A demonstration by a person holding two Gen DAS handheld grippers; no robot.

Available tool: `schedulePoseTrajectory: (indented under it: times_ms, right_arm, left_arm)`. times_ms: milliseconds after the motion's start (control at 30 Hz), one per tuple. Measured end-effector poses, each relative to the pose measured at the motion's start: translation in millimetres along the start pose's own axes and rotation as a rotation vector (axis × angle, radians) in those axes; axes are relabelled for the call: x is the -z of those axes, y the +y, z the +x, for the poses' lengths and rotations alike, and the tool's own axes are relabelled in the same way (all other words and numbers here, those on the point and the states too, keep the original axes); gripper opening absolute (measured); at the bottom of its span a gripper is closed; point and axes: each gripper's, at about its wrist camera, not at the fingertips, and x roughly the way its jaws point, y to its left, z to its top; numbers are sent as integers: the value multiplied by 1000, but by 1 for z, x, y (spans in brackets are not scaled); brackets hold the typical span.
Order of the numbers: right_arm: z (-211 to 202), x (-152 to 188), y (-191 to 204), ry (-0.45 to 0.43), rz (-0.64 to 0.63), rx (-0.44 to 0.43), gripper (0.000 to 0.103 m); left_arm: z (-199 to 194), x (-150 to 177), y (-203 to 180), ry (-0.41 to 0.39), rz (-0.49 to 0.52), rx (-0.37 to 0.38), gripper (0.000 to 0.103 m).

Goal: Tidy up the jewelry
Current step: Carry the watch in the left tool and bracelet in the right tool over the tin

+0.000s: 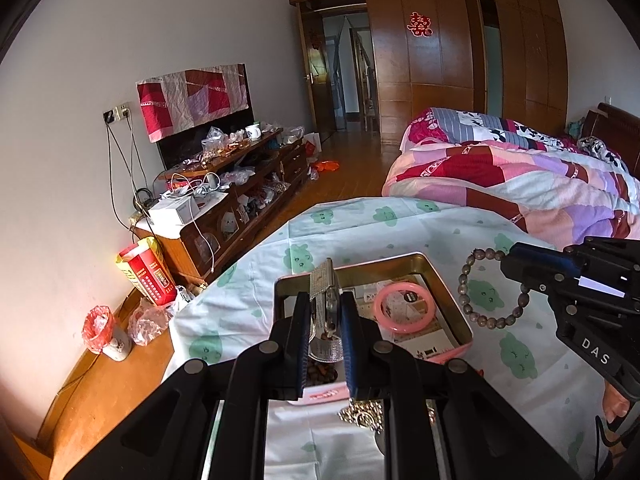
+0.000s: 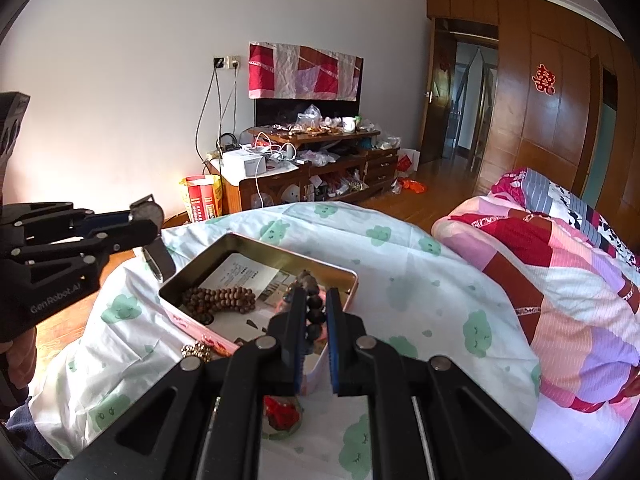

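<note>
Silver-mesh wristwatch (image 1: 326,308) is clamped in your left gripper (image 1: 325,312) above the tin (image 1: 420,266); your right gripper (image 2: 314,312) pinches a dark bead bracelet (image 2: 314,312) over its corner. Pink bangle (image 1: 404,307) and brown beads (image 2: 218,300) are in; a chain (image 1: 362,416) waits outside.

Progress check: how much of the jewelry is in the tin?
Done: pink bangle and brown bead string lie inside the pink metal tin. In hand: left tongs grip the silver mesh-band watch over it; right tongs pinch the dark bead bracelet. Remaining: gold chain and red trinket, on the cloth.
</note>
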Motion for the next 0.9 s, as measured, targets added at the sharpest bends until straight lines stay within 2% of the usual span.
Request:
schedulePoseTrajectory:
  times_ms: [467,900]
  right_arm:
    - [32,-16,-4,-3,11,11,12]
    - [67,-7,-4,40,35,20,12]
  left_arm:
    - [39,-10,3,37,8,-40,14]
    - [76,-6,6,79,1,-70,14]
